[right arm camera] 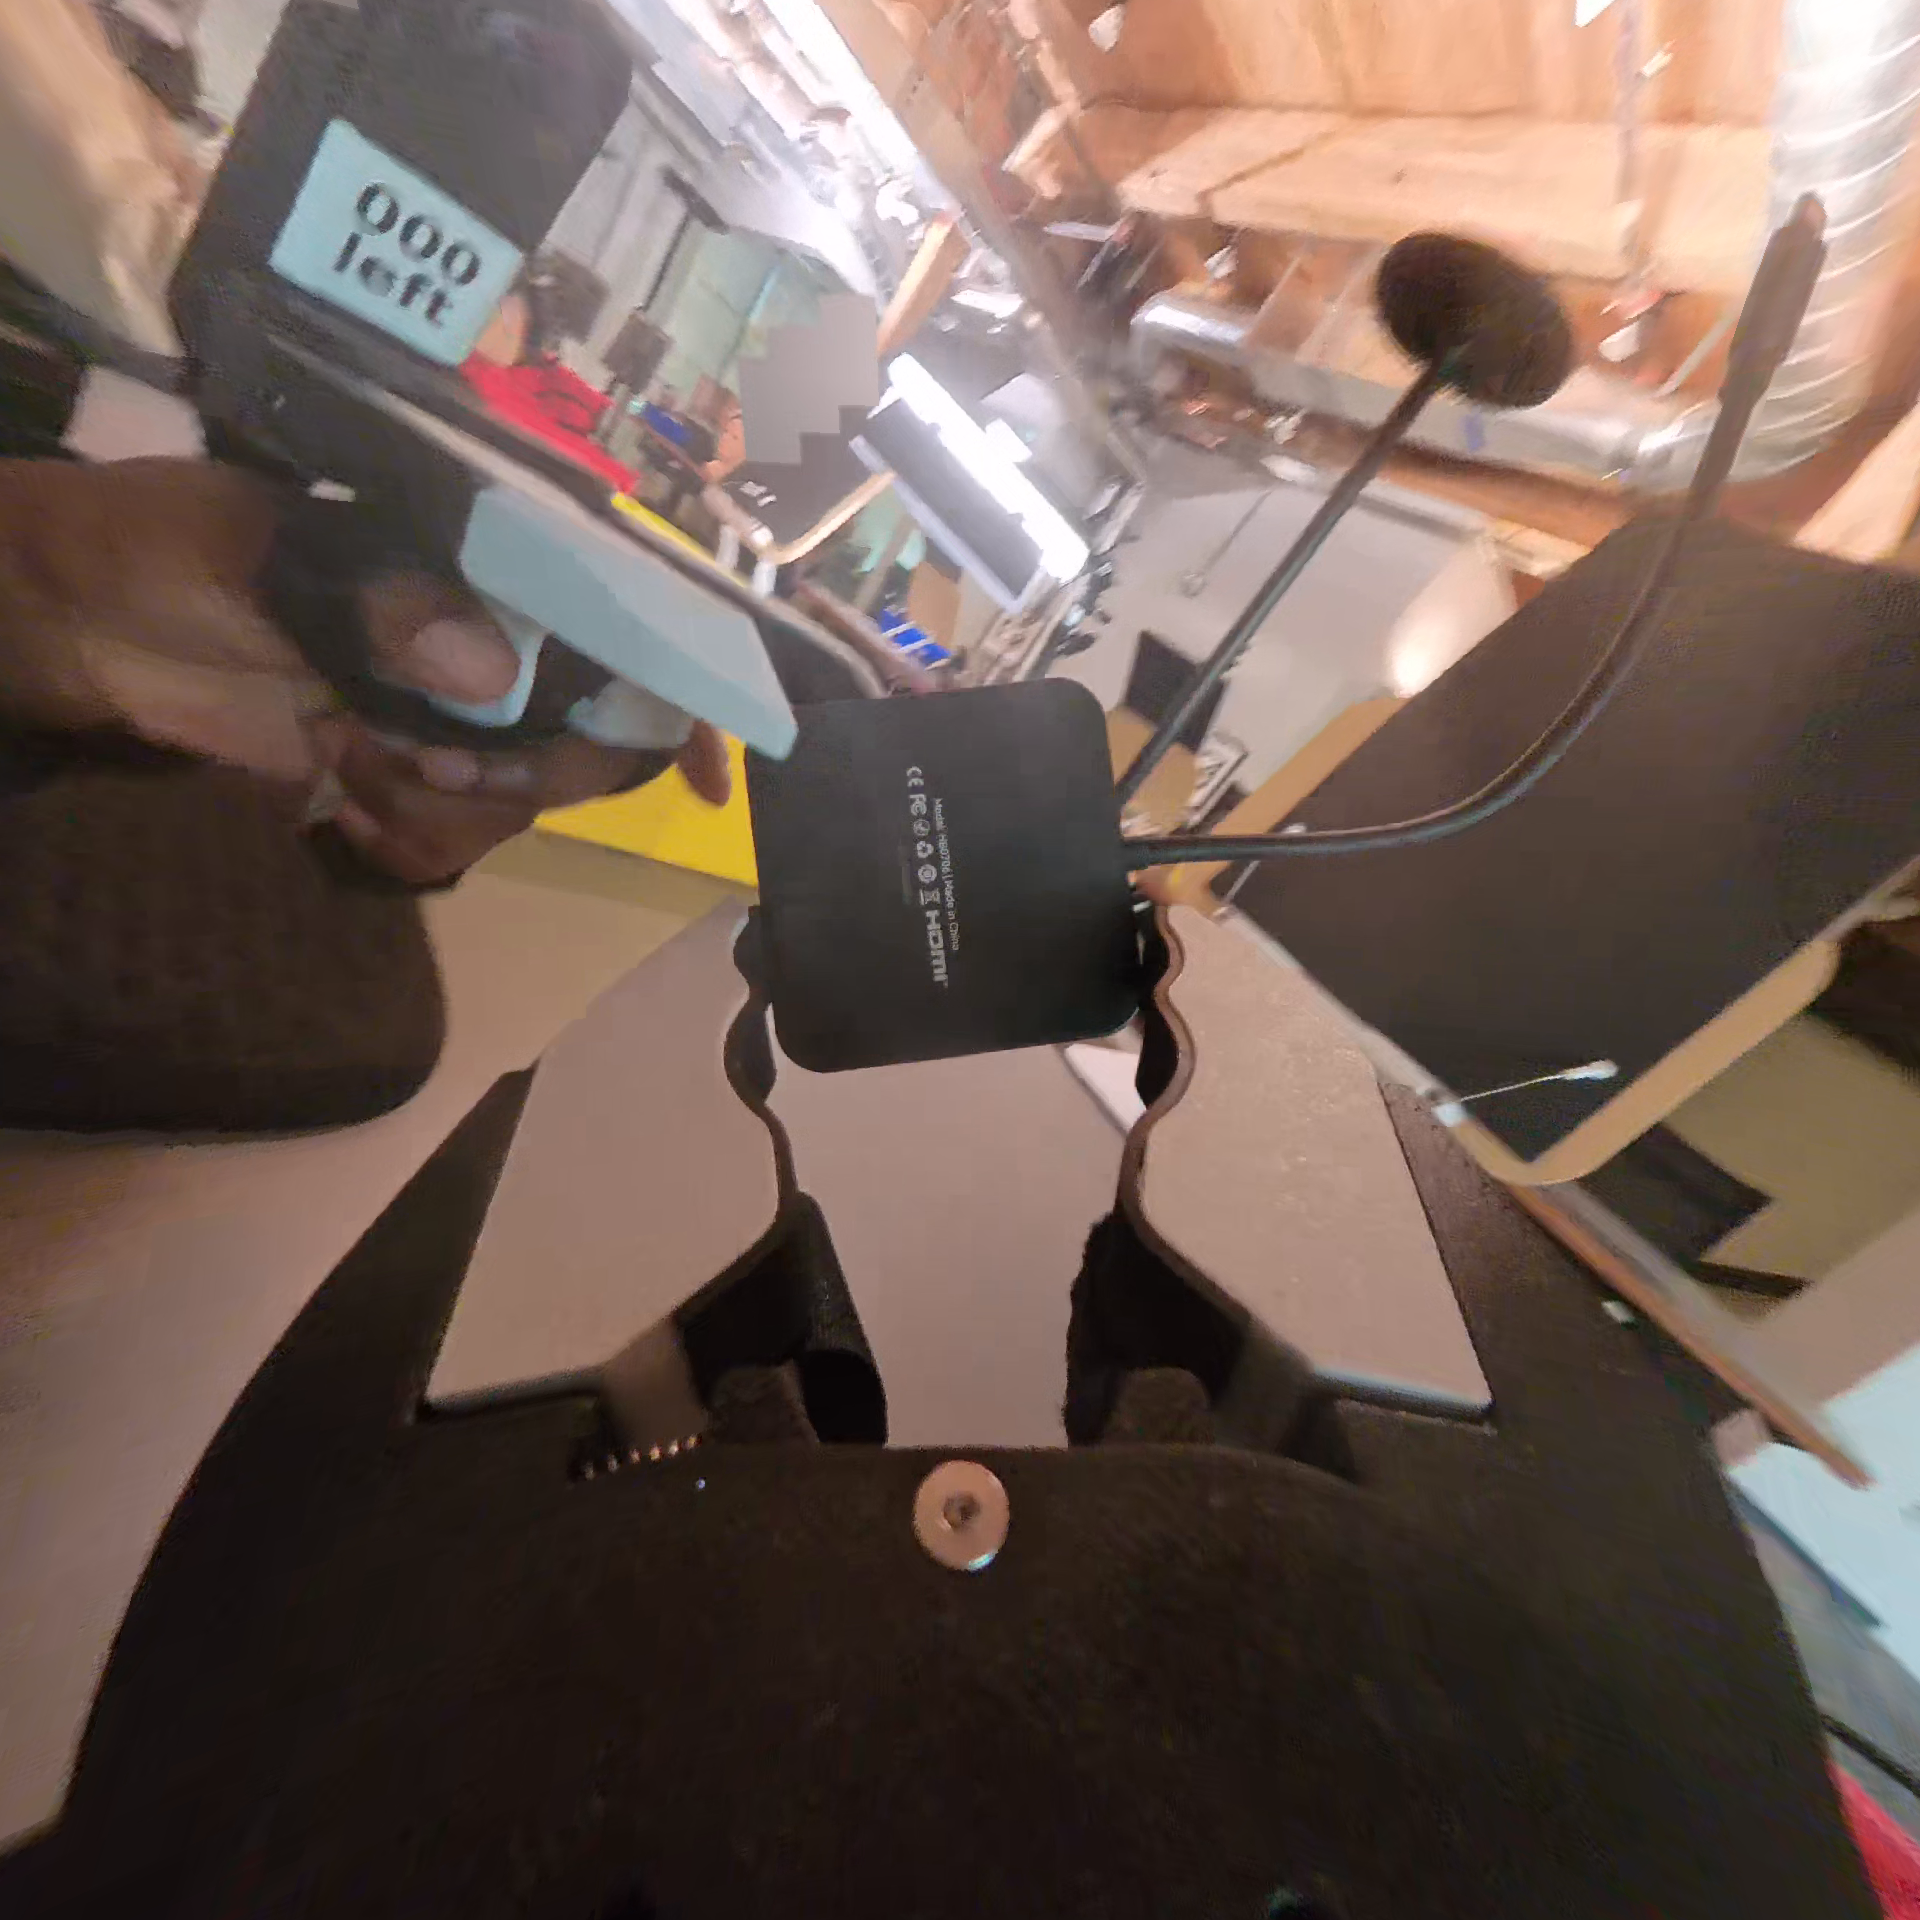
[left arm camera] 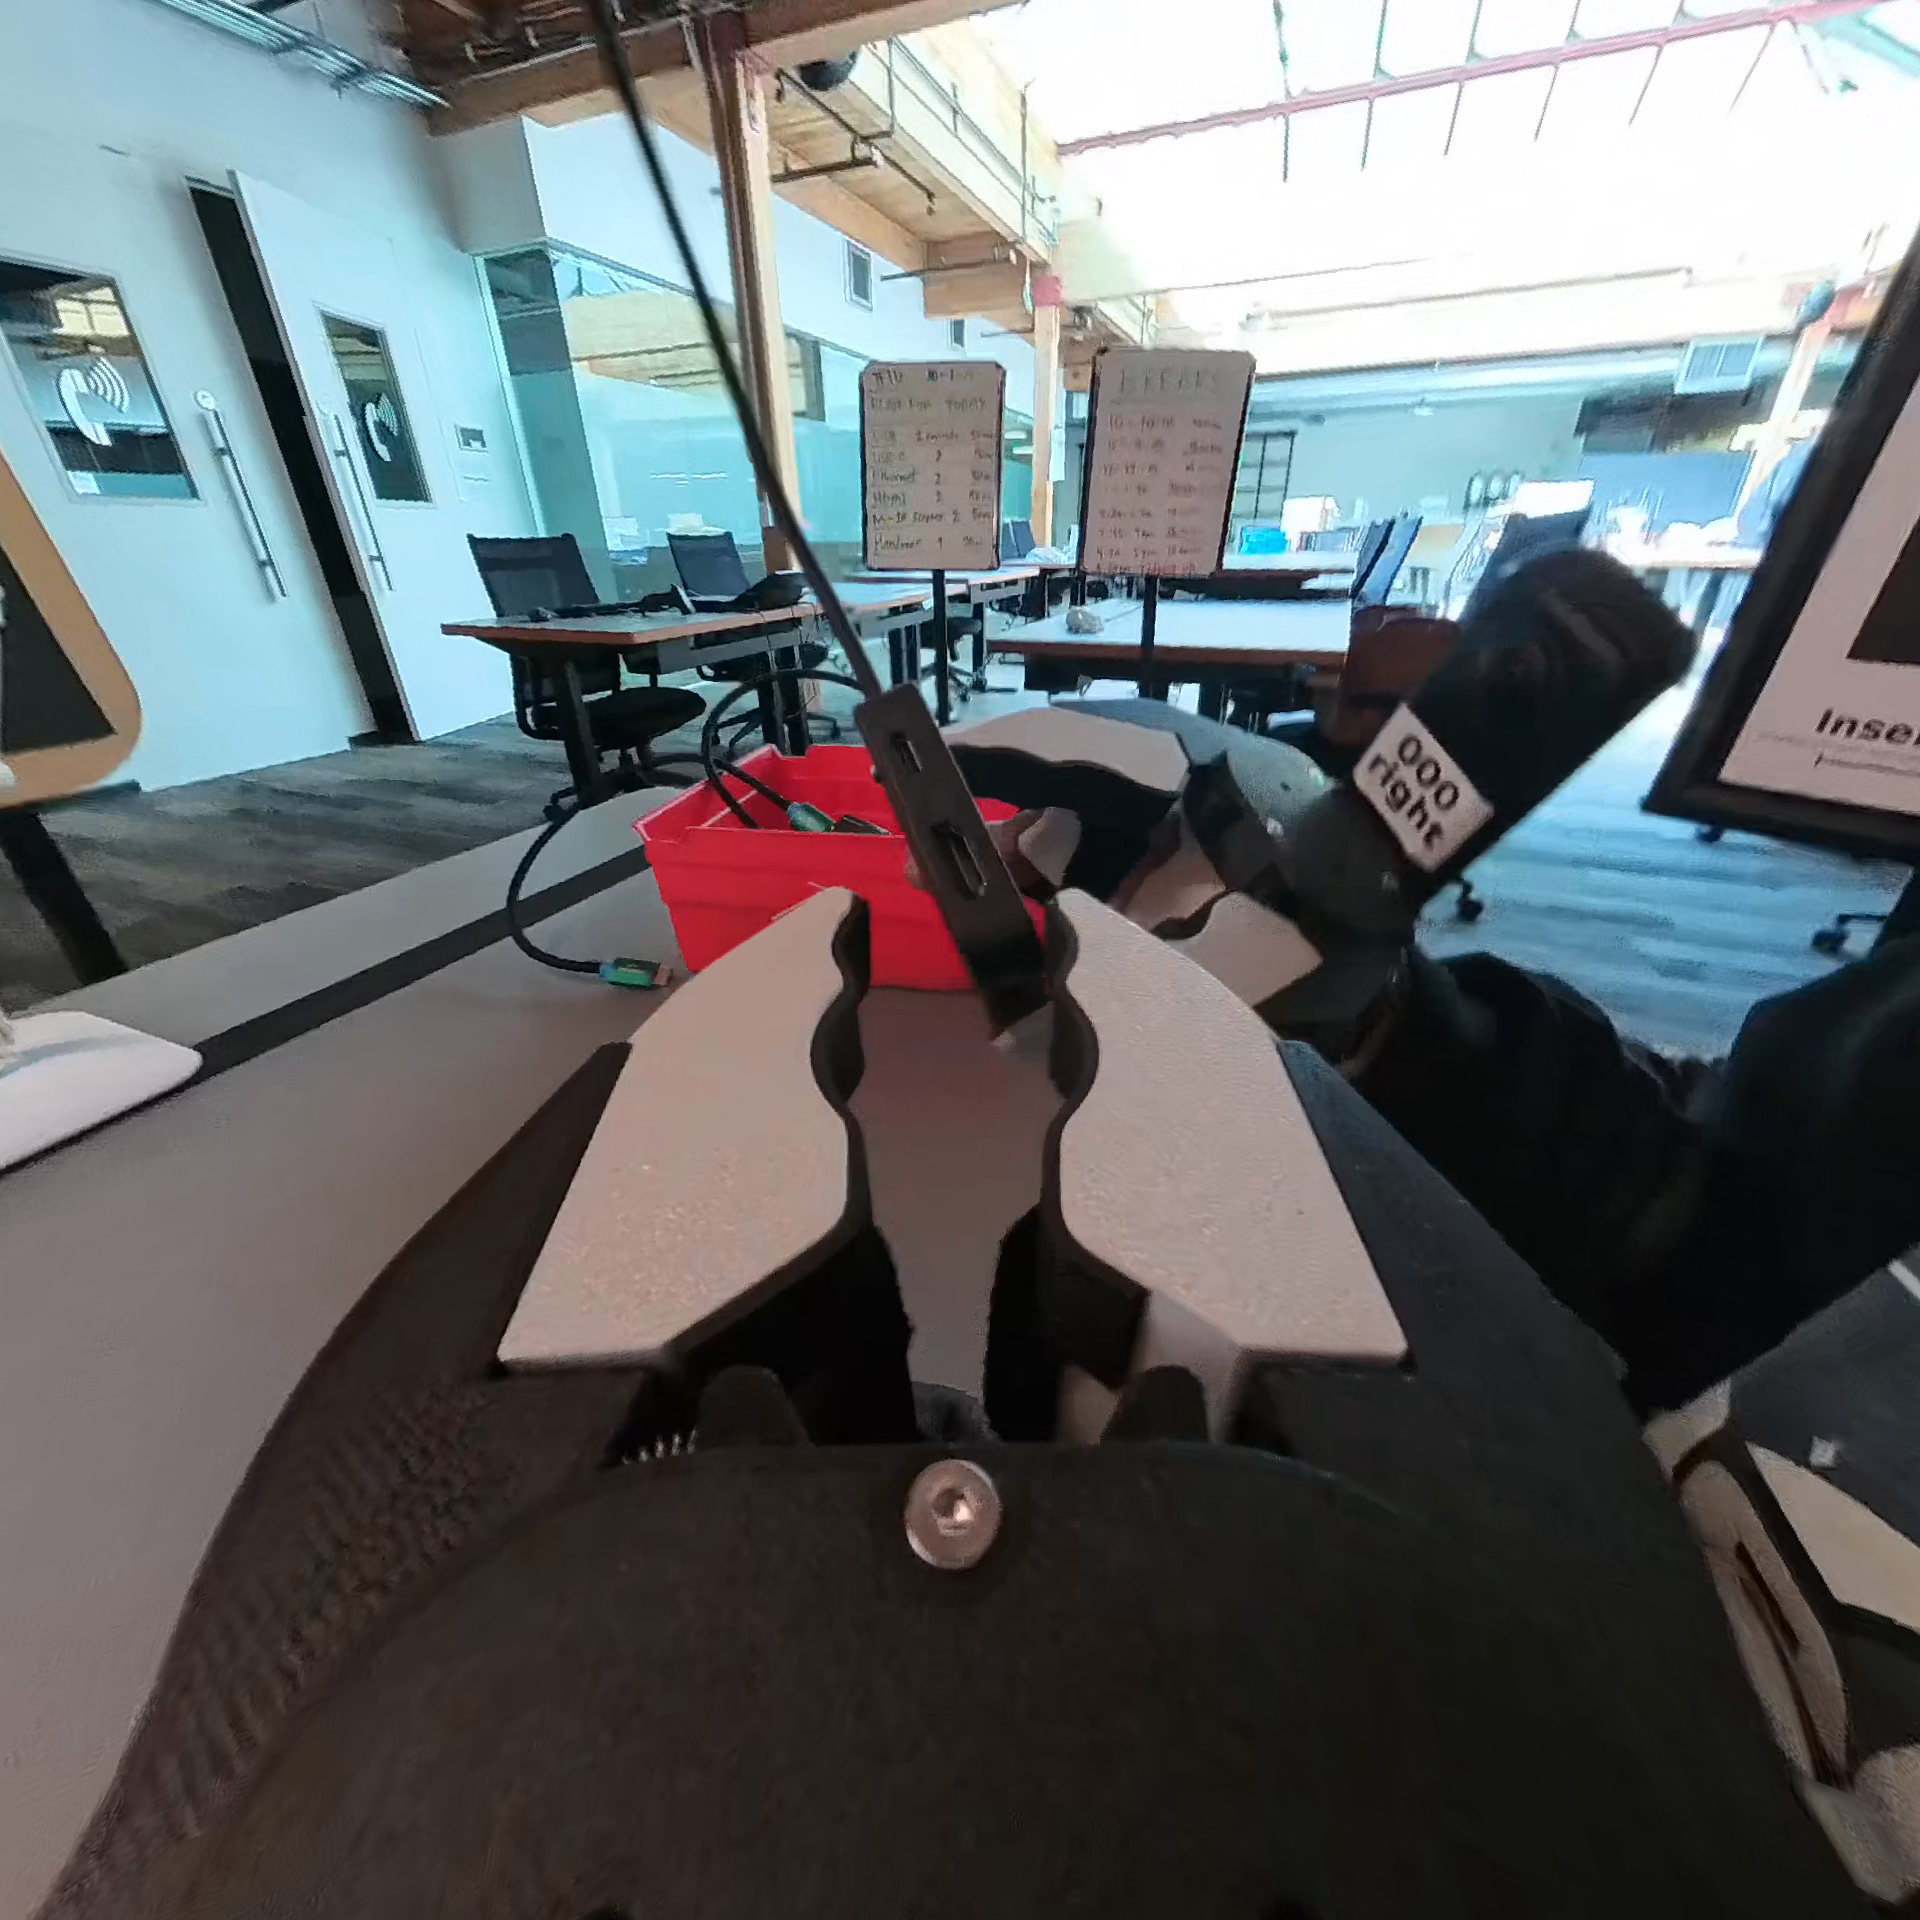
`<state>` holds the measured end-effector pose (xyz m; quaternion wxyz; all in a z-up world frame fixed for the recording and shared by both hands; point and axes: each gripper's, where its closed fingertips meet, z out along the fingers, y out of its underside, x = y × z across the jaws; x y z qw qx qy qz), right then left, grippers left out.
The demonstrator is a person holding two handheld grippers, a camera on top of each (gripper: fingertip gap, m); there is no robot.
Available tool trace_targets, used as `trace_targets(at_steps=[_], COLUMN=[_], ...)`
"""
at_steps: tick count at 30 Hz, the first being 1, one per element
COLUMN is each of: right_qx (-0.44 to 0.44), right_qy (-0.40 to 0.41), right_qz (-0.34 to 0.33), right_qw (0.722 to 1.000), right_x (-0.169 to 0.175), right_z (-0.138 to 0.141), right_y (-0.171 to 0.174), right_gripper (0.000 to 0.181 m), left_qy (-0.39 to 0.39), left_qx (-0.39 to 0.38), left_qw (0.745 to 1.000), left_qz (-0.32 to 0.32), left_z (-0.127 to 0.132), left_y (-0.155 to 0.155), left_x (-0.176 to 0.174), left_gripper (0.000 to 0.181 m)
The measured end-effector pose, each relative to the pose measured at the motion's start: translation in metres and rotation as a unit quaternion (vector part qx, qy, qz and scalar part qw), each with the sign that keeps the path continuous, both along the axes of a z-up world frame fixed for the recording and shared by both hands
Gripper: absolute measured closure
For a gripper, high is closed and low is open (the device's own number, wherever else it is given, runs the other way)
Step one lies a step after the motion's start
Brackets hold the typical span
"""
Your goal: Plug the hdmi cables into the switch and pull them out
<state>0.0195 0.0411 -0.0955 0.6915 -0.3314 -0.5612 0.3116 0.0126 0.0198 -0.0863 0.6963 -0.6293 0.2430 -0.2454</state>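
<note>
Both the left gripper [left arm camera: 961, 940] and right gripper [right arm camera: 951, 961] look alike — textured black bodies, pale grey fingers with wavy black inner edges, a silver hex screw — each bearing a white label.

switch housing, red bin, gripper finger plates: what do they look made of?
Switch: looks like matte black moulded plastic, with rounded corners, no sheen and pale printing on its face. Red bin: probably glossy injection-moulded plastic, thin-walled and evenly coloured. Left gripper finger plates: a grainy grey surface, perhaps blasted metal or printed plastic; the look doesn't settle it.
</note>
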Motion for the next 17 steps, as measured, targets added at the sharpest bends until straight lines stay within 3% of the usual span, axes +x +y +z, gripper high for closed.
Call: trace_targets(at_steps=[3, 7, 10, 13, 14, 16, 17], right_qx=[-0.045, -0.118, -0.191, -0.219, -0.220, -0.242, -0.243], right_qy=[-0.077, -0.211, -0.310, -0.392, -0.412, -0.383, -0.394], right_qz=[0.031, 0.083, 0.073, 0.044, 0.082, 0.056, 0.074], right_qw=[0.996, 0.967, 0.928, 0.893, 0.880, 0.890, 0.883], right_x=[0.012, 0.024, 0.029, 0.037, 0.041, 0.036, 0.040], right_z=[-0.011, -0.055, -0.096, -0.126, -0.129, -0.120, -0.122], right_y=[0.001, 0.003, 0.015, 0.023, 0.012, 0.022, 0.017], right_gripper=[0.112, 0.112, 0.111, 0.113, 0.174, 0.178, 0.177], left_qy=[0.050, 0.129, 0.222, 0.306, 0.322, 0.321, 0.313], left_qx=[0.006, 0.007, -0.009, -0.067, -0.102, -0.174, -0.195], left_qw=[0.999, 0.991, 0.969, 0.927, 0.916, 0.910, 0.909], left_qz=[0.009, 0.032, 0.104, 0.208, 0.217, 0.197, 0.194], left_z=[0.014, 0.034, 0.033, 0.018, 0.008, -0.016, -0.023], left_y=[-0.013, -0.047, -0.072, -0.097, -0.109, -0.133, -0.143], left_x=[-0.016, -0.055, -0.100, -0.160, -0.175, -0.192, -0.200], left_gripper=[0.146, 0.145, 0.145, 0.143, 0.141, 0.131, 0.129])
